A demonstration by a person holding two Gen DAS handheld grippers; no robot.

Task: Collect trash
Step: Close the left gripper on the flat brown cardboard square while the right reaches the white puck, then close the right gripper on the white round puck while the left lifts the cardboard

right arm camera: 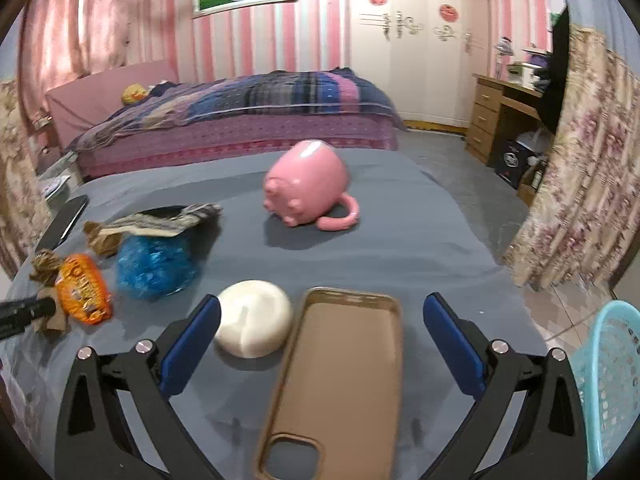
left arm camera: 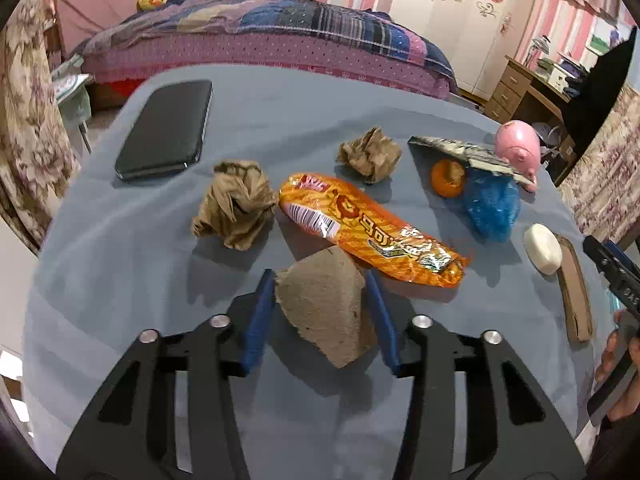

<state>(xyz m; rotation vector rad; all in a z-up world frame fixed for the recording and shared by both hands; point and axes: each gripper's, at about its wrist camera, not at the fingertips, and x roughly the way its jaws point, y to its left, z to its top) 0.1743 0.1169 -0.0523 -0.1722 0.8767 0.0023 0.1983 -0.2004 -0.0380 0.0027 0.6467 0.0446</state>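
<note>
My left gripper [left arm camera: 320,280] is low over the blue-grey table cloth [left arm camera: 120,264], shut on a torn piece of brown cardboard [left arm camera: 324,312]; both blue pads press its sides. Just beyond lie an orange snack wrapper [left arm camera: 368,228], two crumpled brown paper balls [left arm camera: 236,208] [left arm camera: 370,154], an orange peel [left arm camera: 448,178] and a blue mesh puff [left arm camera: 492,204] under a printed foil wrapper [left arm camera: 468,152]. My right gripper [right arm camera: 322,304] stands wide open over a white soap bar [right arm camera: 254,324] and a brown phone case [right arm camera: 340,380], touching neither.
A pink pig mug [right arm camera: 308,184] lies on its side mid-table. A black phone [left arm camera: 166,132] rests at the far left. A light blue mesh basket [right arm camera: 608,380] stands on the floor off the table's right edge. A bed [right arm camera: 240,120] lies behind.
</note>
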